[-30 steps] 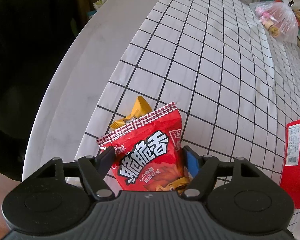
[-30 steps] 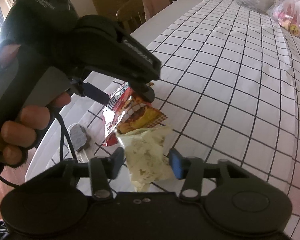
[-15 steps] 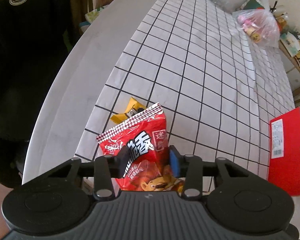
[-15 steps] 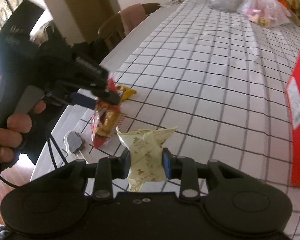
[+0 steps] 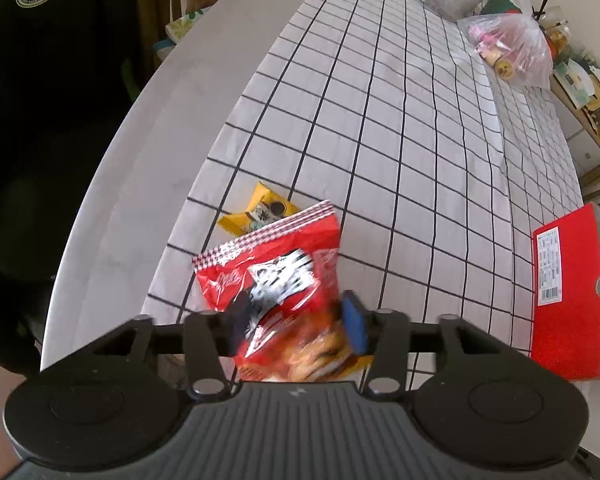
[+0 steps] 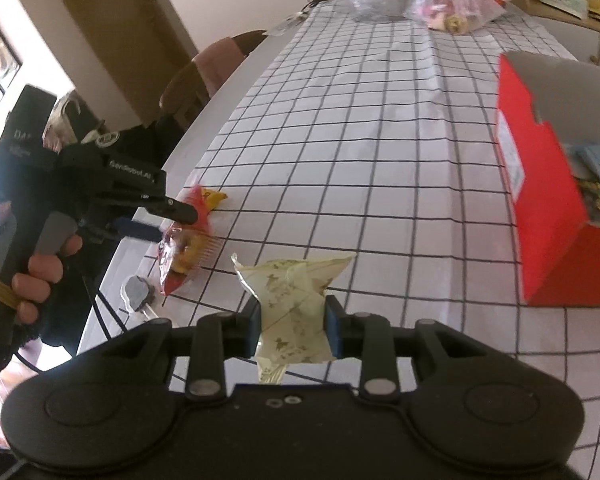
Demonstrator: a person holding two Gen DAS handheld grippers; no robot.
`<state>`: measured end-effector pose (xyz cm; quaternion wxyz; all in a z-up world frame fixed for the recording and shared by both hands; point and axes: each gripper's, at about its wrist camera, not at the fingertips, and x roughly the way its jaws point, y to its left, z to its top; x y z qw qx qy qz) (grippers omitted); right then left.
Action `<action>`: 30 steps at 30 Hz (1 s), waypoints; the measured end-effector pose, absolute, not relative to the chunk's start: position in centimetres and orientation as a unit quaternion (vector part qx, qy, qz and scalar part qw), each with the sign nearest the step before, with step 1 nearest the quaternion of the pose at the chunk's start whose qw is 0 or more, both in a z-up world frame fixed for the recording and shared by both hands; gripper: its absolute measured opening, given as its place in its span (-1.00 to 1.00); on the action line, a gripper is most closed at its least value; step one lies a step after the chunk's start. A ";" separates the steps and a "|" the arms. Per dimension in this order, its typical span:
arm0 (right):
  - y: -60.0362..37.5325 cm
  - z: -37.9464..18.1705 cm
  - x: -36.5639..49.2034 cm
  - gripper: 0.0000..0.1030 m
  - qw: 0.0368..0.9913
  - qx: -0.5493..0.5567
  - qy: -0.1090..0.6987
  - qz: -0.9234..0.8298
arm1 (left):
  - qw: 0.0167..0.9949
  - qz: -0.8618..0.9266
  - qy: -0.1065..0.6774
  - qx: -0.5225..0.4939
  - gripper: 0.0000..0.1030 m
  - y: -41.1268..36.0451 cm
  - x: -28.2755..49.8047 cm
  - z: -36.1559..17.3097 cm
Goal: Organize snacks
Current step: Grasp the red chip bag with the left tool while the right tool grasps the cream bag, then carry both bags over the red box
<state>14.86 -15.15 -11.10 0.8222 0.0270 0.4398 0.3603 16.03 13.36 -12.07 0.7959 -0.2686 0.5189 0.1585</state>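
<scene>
My left gripper [image 5: 296, 328] is shut on a red snack bag [image 5: 278, 264] and holds it lifted above the table; it also shows in the right wrist view [image 6: 184, 248]. A small yellow snack packet [image 5: 260, 212] lies on the checked cloth just beyond it. My right gripper [image 6: 294, 330] is shut on a pale cream snack packet [image 6: 296, 292], held above the cloth. A red box [image 6: 540, 200] stands open at the right with several snacks inside; it also shows in the left wrist view [image 5: 568, 292].
The table has a white checked cloth [image 5: 400, 120]. Clear plastic bags [image 5: 508, 52] of goods sit at the far end. A chair [image 6: 212, 76] stands at the left edge. A small grey object [image 6: 138, 292] lies near the table's near-left edge.
Both grippers closed on their packets and lifted them. The red bag rose off the cloth, uncovering the yellow packet. The right gripper swung right, bringing the red box into view.
</scene>
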 end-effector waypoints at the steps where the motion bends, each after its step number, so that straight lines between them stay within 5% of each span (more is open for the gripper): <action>1: -15.7 -10.9 14.7 -0.40 0.822 0.031 0.440 0.359 | 0.796 0.157 0.518 -0.271 0.23 13.4 16.0 -12.1; 11: -18.7 -10.8 14.9 -0.40 0.827 0.062 0.439 0.346 | 0.780 0.195 0.539 -0.250 0.50 11.9 17.4 -13.6; 30: -21.9 -10.9 16.1 -0.40 0.834 0.077 0.439 0.325 | 0.779 0.215 0.556 -0.194 0.39 8.9 17.8 -15.9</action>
